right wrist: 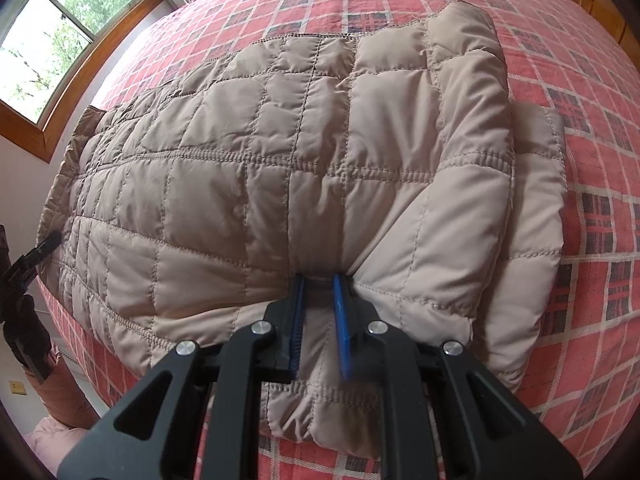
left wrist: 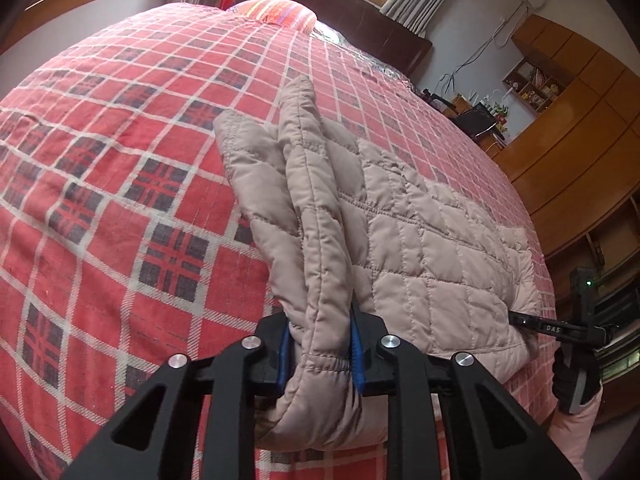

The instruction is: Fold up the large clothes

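Note:
A beige quilted jacket [left wrist: 420, 232] lies on the red plaid bedspread [left wrist: 100, 208] near the bed's front edge. My left gripper [left wrist: 320, 332] is shut on a thick fold of the jacket's edge, with the fabric bunched between the blue pads. In the right wrist view the jacket [right wrist: 260, 168] spreads wide, one side folded over on the right. My right gripper [right wrist: 320, 304] is shut on the jacket's near hem, pinching a ridge of fabric. The right gripper [left wrist: 560, 328] also shows at the jacket's far corner in the left view. The left gripper [right wrist: 36, 256] appears at the left edge.
A striped pillow [left wrist: 276, 12] and a dark headboard [left wrist: 360, 20] lie at the bed's far end. Wooden cabinets [left wrist: 580, 140] and a cluttered desk [left wrist: 480, 116] stand to the right. A window [right wrist: 52, 32] with a wooden frame is on the left wall. A gloved hand [right wrist: 24, 328] holds the left gripper.

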A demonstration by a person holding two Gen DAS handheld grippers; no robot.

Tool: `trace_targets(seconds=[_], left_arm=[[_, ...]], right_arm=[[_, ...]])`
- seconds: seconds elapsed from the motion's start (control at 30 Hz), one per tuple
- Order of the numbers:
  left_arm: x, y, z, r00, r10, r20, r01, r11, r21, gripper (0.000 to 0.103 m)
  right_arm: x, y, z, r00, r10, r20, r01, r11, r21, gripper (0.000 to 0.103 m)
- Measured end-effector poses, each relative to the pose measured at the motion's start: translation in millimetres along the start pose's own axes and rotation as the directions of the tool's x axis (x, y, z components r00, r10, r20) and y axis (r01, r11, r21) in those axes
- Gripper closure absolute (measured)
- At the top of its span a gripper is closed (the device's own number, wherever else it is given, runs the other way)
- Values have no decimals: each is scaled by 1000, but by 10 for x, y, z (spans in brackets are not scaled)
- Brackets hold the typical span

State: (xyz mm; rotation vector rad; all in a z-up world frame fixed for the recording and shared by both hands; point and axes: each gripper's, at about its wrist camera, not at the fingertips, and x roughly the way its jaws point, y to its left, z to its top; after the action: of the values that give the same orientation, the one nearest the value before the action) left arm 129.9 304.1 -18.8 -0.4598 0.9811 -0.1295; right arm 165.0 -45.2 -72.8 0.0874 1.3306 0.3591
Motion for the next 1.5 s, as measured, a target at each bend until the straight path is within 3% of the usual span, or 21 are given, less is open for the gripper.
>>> trace_targets(seconds=[0.3,0.77,1.03,1.5], left_arm=[[-240,-633,118,998,-32,62,19,981,194,82],[163,-1591,-30,997,-64,-34,72,892,447,82],[857,-1710,-88,981,-34,-191,120,879,461,81],[987,-1814,-325,993,39,-116,25,863,504,77]], right_arm=[[-6,-47,3,1000,14,1,-14,1000,11,90],[-3,-29,26,1000,14,-4,-13,1000,22,90],[1,8,9,1000,10,2,-10,1000,21,90],[5,-4,1,1000,12,-1,-12,1000,18,90]])
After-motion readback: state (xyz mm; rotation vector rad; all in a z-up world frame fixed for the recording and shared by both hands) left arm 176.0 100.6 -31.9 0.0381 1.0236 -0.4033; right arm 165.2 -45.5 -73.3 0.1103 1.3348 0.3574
